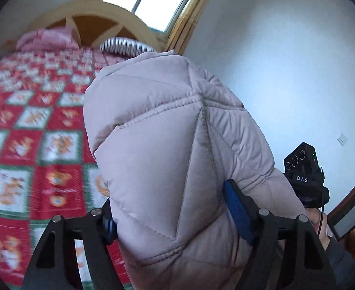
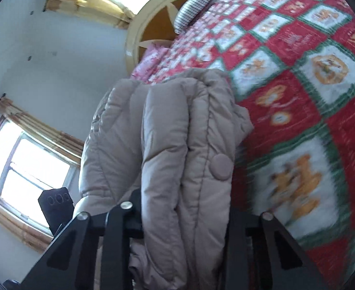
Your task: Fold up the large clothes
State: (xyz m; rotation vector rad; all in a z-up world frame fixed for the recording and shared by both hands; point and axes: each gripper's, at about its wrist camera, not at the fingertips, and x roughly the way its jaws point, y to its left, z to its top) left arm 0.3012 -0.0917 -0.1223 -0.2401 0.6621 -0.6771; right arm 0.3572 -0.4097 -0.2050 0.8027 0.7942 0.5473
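A pale beige quilted puffer jacket (image 1: 167, 145) fills the middle of the left wrist view, held up above the bed. My left gripper (image 1: 172, 220) is shut on a thick fold of it; a blue-padded finger (image 1: 237, 212) presses its right side. In the right wrist view the same jacket (image 2: 167, 149) hangs bunched in several layers with a round snap button (image 2: 222, 167). My right gripper (image 2: 184, 217) is shut on those layers. The right gripper's body (image 1: 303, 169) shows beyond the jacket in the left wrist view.
A bed with a red, green and white bear-patterned quilt (image 1: 32, 133) lies below and left; it also shows in the right wrist view (image 2: 298, 96). A pink pillow (image 1: 46, 37), a striped pillow (image 1: 124, 46) and a cream headboard (image 1: 100, 14) are at the far end. Windows and white walls surround.
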